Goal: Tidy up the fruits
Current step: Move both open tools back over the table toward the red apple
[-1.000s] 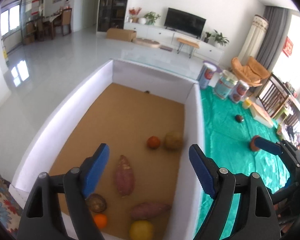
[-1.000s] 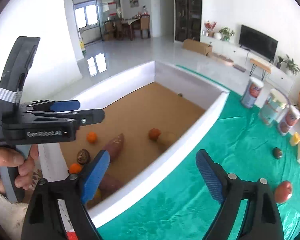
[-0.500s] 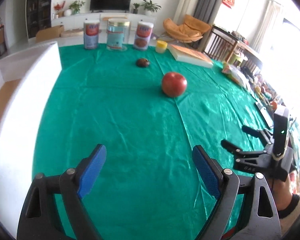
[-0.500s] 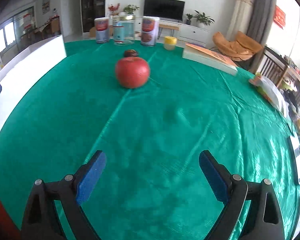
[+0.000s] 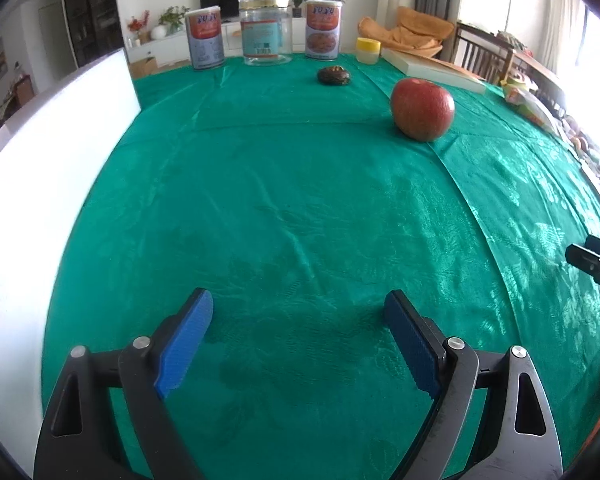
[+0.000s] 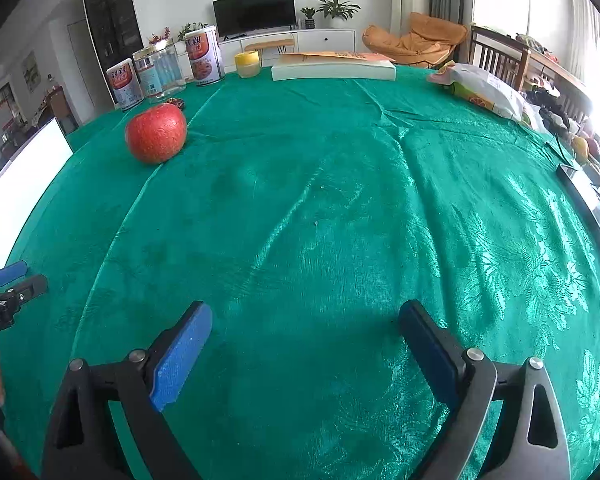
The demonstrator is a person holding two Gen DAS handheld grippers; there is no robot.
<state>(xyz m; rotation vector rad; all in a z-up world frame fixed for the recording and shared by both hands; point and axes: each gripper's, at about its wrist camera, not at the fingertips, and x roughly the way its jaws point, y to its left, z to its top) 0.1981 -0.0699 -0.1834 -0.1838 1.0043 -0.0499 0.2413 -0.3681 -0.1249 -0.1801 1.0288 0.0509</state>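
Note:
A red apple [image 5: 422, 109] sits on the green tablecloth [image 5: 284, 208], far ahead and to the right of my left gripper [image 5: 299, 338], which is open and empty. A small dark brown fruit [image 5: 333, 75] lies beyond it. The white box wall [image 5: 40, 168] stands along the left. In the right wrist view the apple [image 6: 156, 133] is far ahead to the left of my right gripper [image 6: 305, 344], open and empty. The dark fruit [image 6: 176, 102] peeks out behind the apple. The box wall [image 6: 24, 168] shows at the left edge.
Two tins [image 5: 204, 38] [image 5: 323, 30] and a clear jar [image 5: 265, 32] stand at the table's far edge, with a yellow pot [image 5: 368, 50] and a flat book [image 6: 332, 69]. A snack bag [image 6: 484, 90] lies at the right. The other gripper shows at the view edges [image 5: 596, 260] [image 6: 4, 296].
Both grippers have swung away from the box of fruit to face the open tablecloth. The apple now looks nearer in the left view and sits further left in the right view.

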